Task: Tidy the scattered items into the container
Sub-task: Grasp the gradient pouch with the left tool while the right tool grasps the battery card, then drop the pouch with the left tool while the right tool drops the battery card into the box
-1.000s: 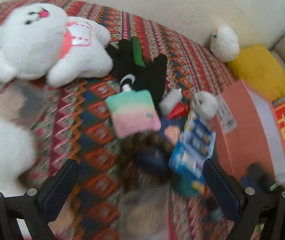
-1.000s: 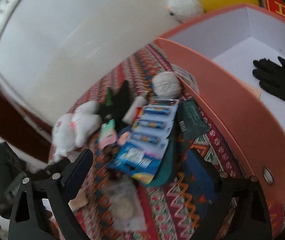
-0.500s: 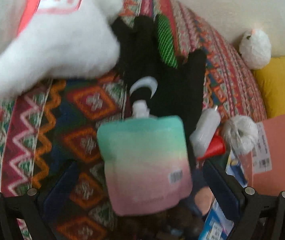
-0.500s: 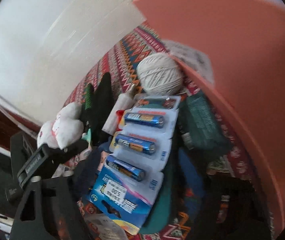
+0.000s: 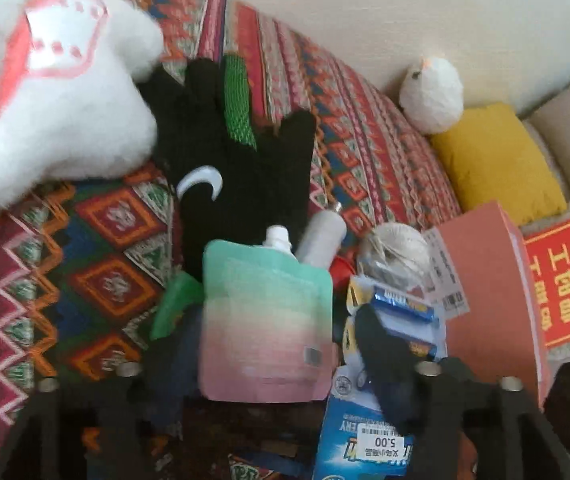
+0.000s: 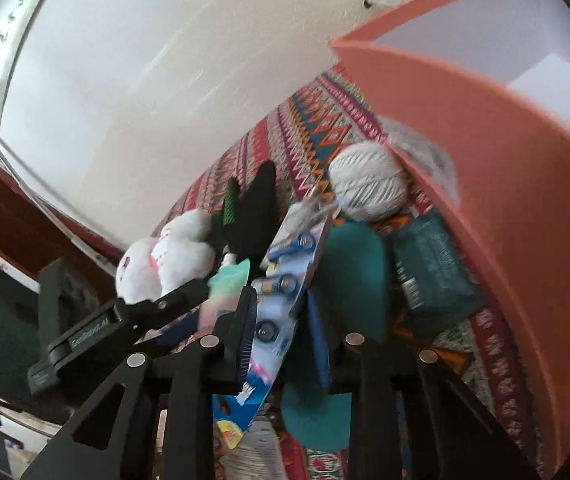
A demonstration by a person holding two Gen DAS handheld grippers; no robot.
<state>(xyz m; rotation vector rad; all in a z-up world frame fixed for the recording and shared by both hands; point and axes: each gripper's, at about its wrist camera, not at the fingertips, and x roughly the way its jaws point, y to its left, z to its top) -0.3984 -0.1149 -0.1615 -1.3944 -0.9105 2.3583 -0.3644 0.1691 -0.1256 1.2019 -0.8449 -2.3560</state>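
Left gripper (image 5: 269,376): your two fingers are closed on the pouch (image 5: 265,320), one at each lower side of it. In the right wrist view the same gripper (image 6: 189,300) shows from the side, with the pouch between its fingers.
Pouch: green at the top and pink at the bottom, with a white cap; it stands upright in your grip, in front of the black glove (image 5: 237,168).
Right gripper (image 6: 281,344): your fingers are pressed on the battery card (image 6: 285,288), which is tilted on its edge between them.
Battery card: blue and white, with a price sticker; in the left wrist view the card (image 5: 365,440) lies just beside the pouch, close to the box.
Container: the pink box (image 6: 485,184) is at your right, with a white inside; something black lies in it, mostly hidden by the wall.
Around: a ball of twine (image 6: 369,188) touches the box wall, and a dark green packet (image 6: 433,268) lies near it. The white plush toy (image 5: 57,100) rests on the glove's left part.
Surface: a patterned blanket (image 5: 97,240) is under everything.
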